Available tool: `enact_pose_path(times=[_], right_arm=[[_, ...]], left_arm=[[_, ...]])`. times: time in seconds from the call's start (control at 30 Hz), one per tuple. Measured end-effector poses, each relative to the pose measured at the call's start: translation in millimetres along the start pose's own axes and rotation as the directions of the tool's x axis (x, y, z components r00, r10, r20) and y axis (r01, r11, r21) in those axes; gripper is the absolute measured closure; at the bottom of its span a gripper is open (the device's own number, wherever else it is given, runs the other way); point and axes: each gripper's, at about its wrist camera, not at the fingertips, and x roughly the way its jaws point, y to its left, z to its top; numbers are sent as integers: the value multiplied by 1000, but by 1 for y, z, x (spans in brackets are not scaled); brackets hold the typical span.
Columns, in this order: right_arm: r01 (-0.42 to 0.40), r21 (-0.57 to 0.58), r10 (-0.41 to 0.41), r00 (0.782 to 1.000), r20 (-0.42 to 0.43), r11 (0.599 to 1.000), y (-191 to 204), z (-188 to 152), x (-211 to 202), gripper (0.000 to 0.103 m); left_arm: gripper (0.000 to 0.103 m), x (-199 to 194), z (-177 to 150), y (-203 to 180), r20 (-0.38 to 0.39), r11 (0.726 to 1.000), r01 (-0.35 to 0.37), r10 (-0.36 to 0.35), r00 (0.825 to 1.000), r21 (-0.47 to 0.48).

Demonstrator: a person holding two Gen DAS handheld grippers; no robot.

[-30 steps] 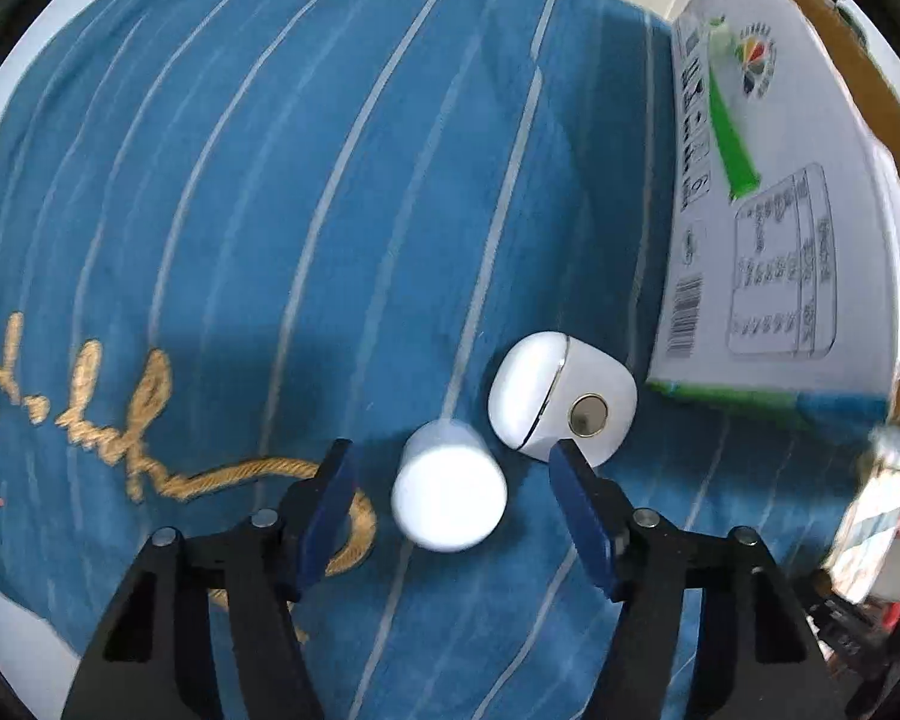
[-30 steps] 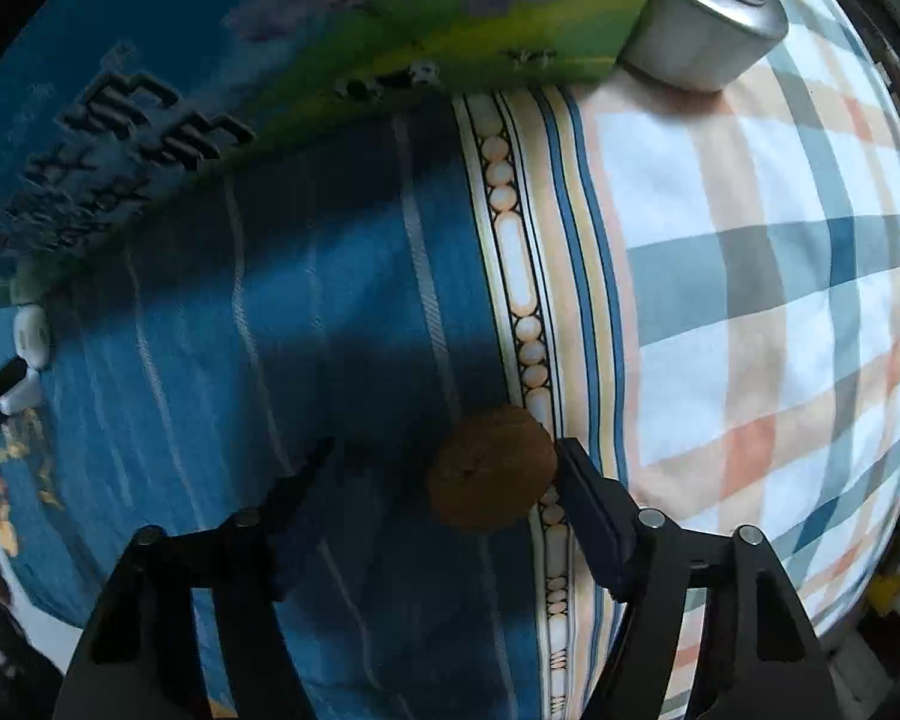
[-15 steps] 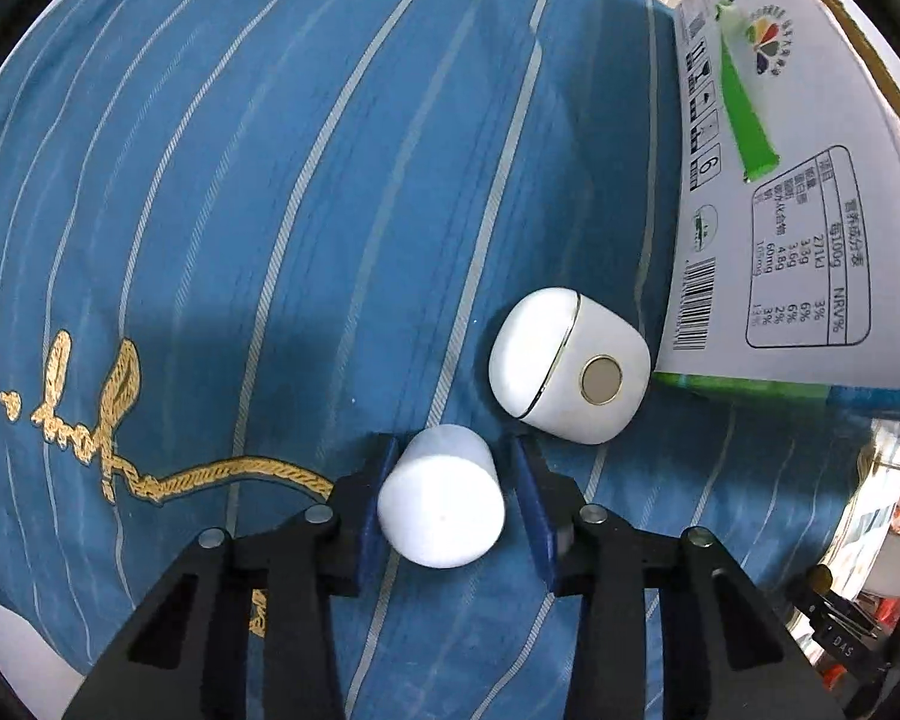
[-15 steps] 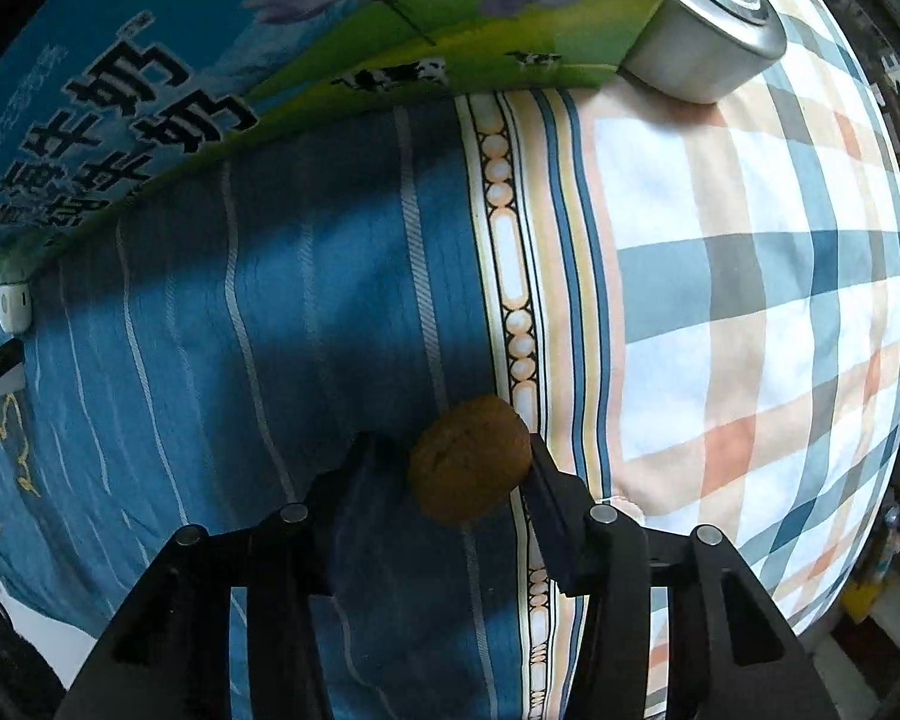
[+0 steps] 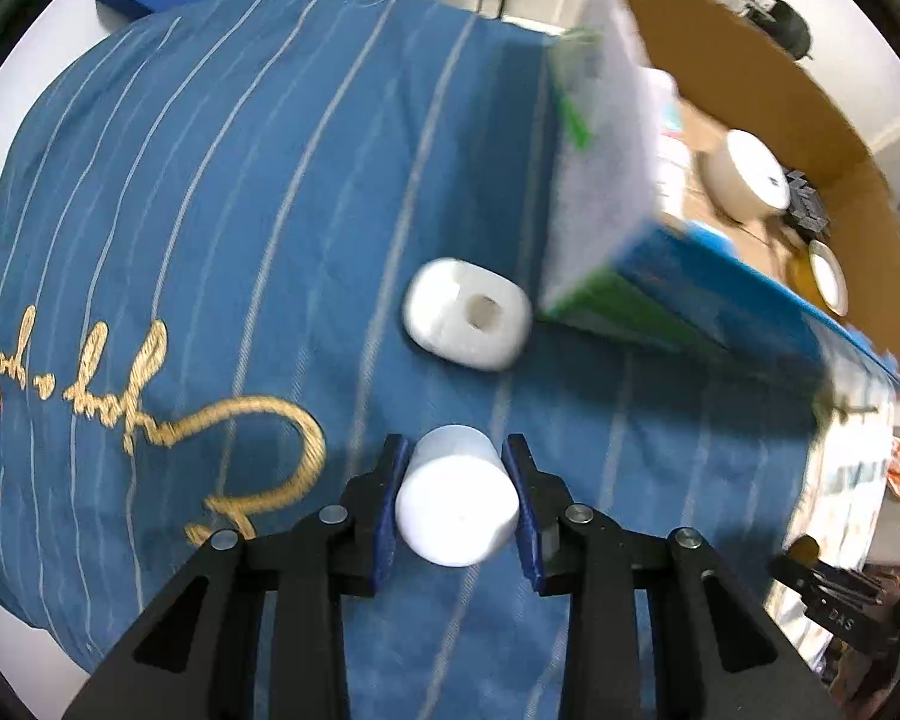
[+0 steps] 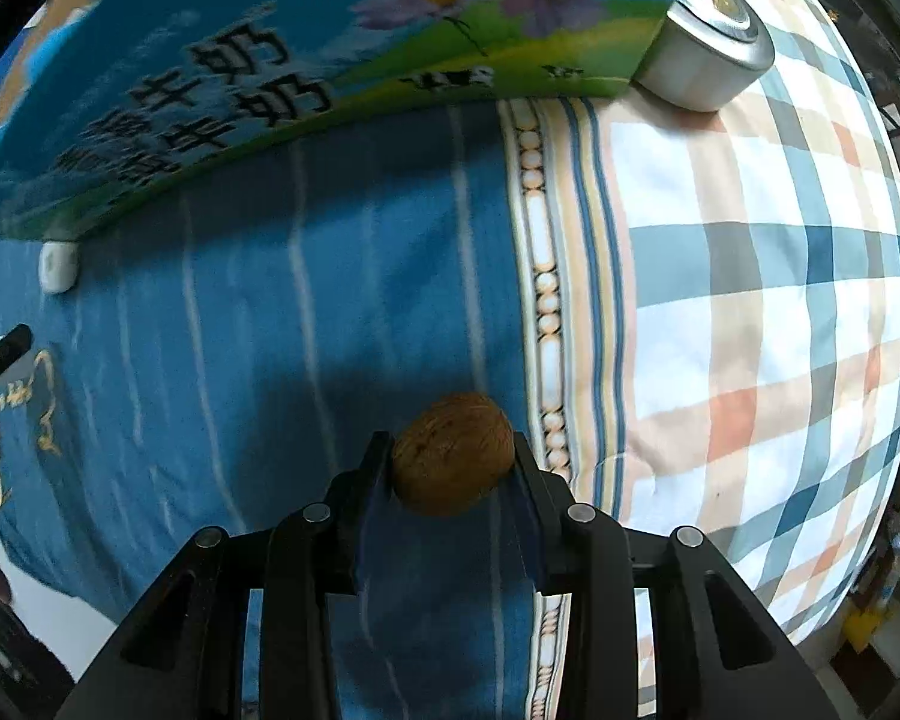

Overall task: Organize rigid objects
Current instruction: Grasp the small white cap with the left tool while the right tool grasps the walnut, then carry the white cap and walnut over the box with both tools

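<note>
Cloth covers the whole work surface: a blue striped cloth (image 5: 210,210) with gold embroidery at lower left of the left view, and beside it a checked cloth (image 6: 750,300) filling the right of the right view. Across the top of both views stands a printed carton (image 6: 270,60), open-topped with items inside, likely the collecting place. The step in hand appears to be carrying: the left gripper (image 5: 456,498) has its fingers closed on a white cylinder (image 5: 456,504) at lower centre, and the right gripper (image 6: 450,468) grips a brown walnut (image 6: 453,453). Next, each should lift clear over the carton's wall. A white rounded case (image 5: 465,315) waits beside the carton; a metal tin (image 6: 708,54) sits upper right.
</note>
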Motion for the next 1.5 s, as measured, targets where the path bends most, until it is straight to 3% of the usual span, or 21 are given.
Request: enact_pose_path(times=[0.2, 0.4, 0.63, 0.9, 1.2, 1.33, 1.5], right_arm=[[-41, -57, 44, 998, 43, 998, 17, -17, -32, 64], [-72, -112, 85, 989, 122, 991, 31, -31, -82, 64], [-93, -146, 121, 972, 199, 985, 31, -21, -134, 64], [-148, -164, 184, 954, 238, 975, 37, 7, -167, 64], [-177, -158, 212, 948, 237, 971, 44, 85, -160, 64], [-204, -149, 229, 957, 178, 967, 46, 125, -128, 64], [-201, -133, 213, 974, 81, 970, 49, 162, -74, 64]], left_arm=[[74, -32, -38, -44, 12, 995, 77, -78, 997, 55], [74, -60, -50, -78, 37, 981, 125, -132, 991, 151], [74, -111, -34, -105, 117, 960, 169, -198, 973, 225], [74, -141, 18, -124, 186, 949, 185, -236, 954, 255], [74, -96, 99, -138, 118, 956, 185, -215, 969, 227], [74, -40, 129, -139, -6, 963, 200, -202, 979, 181], [74, 18, 146, -138, -128, 971, 184, -165, 978, 154]])
